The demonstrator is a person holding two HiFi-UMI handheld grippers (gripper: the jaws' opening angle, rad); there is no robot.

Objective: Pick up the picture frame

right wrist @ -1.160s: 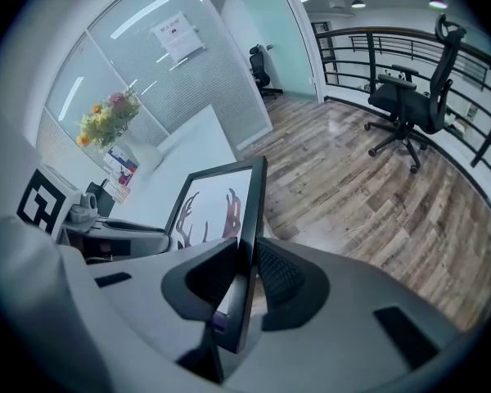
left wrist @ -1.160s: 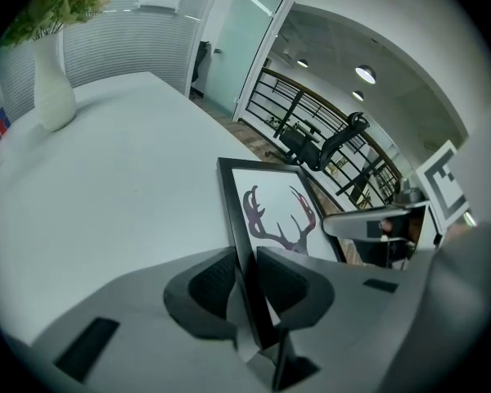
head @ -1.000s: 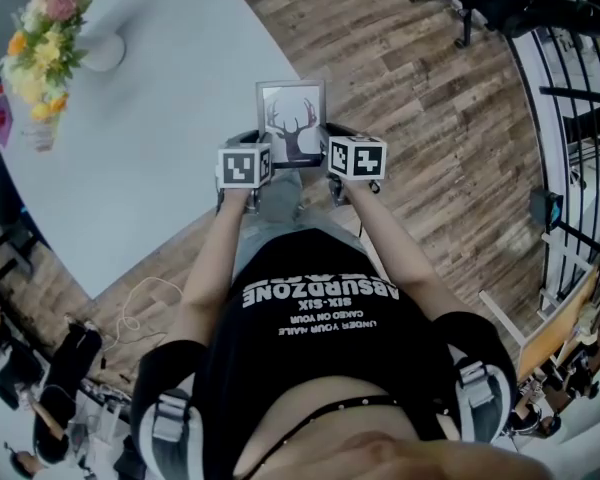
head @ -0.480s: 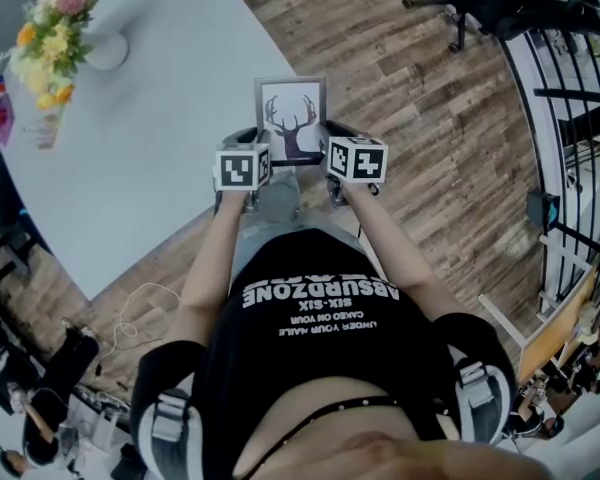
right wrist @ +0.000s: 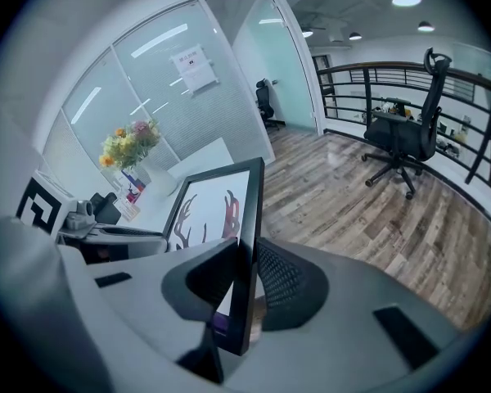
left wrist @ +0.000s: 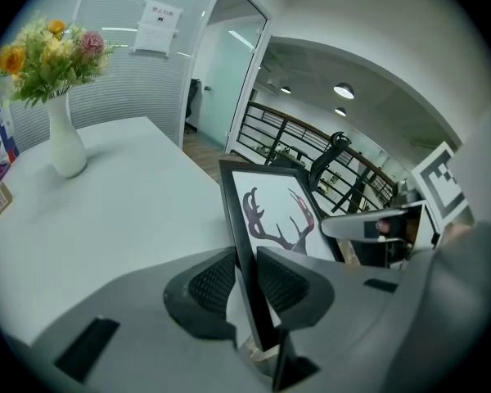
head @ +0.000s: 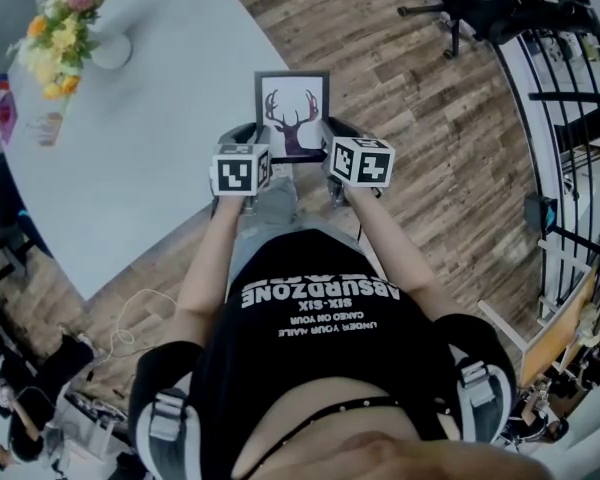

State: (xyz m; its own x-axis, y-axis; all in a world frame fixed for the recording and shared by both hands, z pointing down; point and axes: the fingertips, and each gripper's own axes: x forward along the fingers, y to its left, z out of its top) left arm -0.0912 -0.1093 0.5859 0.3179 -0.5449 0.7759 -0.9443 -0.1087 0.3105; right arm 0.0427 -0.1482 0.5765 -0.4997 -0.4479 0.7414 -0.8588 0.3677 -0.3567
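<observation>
A person holds a black picture frame [head: 292, 113] out in front of the body, one gripper clamped on each side. The left gripper [head: 252, 140] has its jaws closed on the frame's left edge. In the left gripper view the ribbed pads [left wrist: 217, 281] press on both faces of the thin black border. The right gripper [head: 331, 136] grips the right edge the same way, its jaws narrow and set firmly on the border. Neither pair of jaws shows any gap to the frame.

The frame carries a white print of dark antlers and faces up toward the person. Its top edge points away from the body. From the head view it sits over the right edge of a pale round table [head: 150, 148], partly above the wood floor [head: 430, 178]. The marker cubes [head: 241, 170] ride on the grippers just nearer the body than the frame.

Far to the left on the table stands a white vase [head: 110, 50] of yellow, orange and pink flowers. Small printed cards [head: 0, 113] lie beside it. A black office chair [right wrist: 405, 133] stands on the floor at the far right, near a dark railing [right wrist: 475, 109]. A glass wall with a paper notice [right wrist: 195, 65] rises behind the table. A pale cable [head: 140, 308] loops on the floor near the person's left side.
</observation>
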